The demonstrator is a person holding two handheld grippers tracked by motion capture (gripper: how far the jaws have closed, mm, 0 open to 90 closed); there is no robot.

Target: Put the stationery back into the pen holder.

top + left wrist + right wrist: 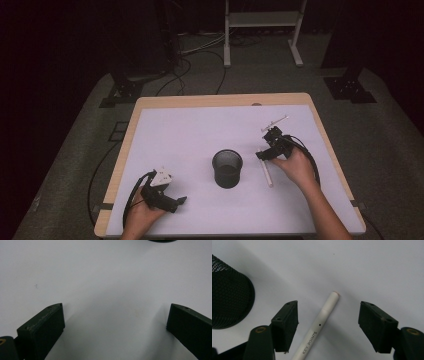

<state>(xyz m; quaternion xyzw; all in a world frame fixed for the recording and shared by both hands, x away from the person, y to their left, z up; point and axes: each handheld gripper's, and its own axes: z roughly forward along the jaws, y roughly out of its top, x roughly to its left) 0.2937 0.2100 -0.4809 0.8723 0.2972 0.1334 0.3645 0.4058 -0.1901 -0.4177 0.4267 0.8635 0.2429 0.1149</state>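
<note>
White table sheet (pixel 190 135), dark room. Right gripper (pixel 328 315) straddles the white pen (pixel 322 321), jaws apart, pads not touching; mesh cup (pixel 227 168) off its left jaw. Left gripper (pixel 113 320) released, idle. Grasp step: next, close squarely on the barrel.

You sit at a wooden table (pixel 150 102) covered by a white sheet (pixel 200 130), on a grey carpet (pixel 75 145) in a dark room. Beyond it stand a white frame (pixel 262 20) and black stands (pixel 122 90), with cables (pixel 200 50) across the floor.
</note>
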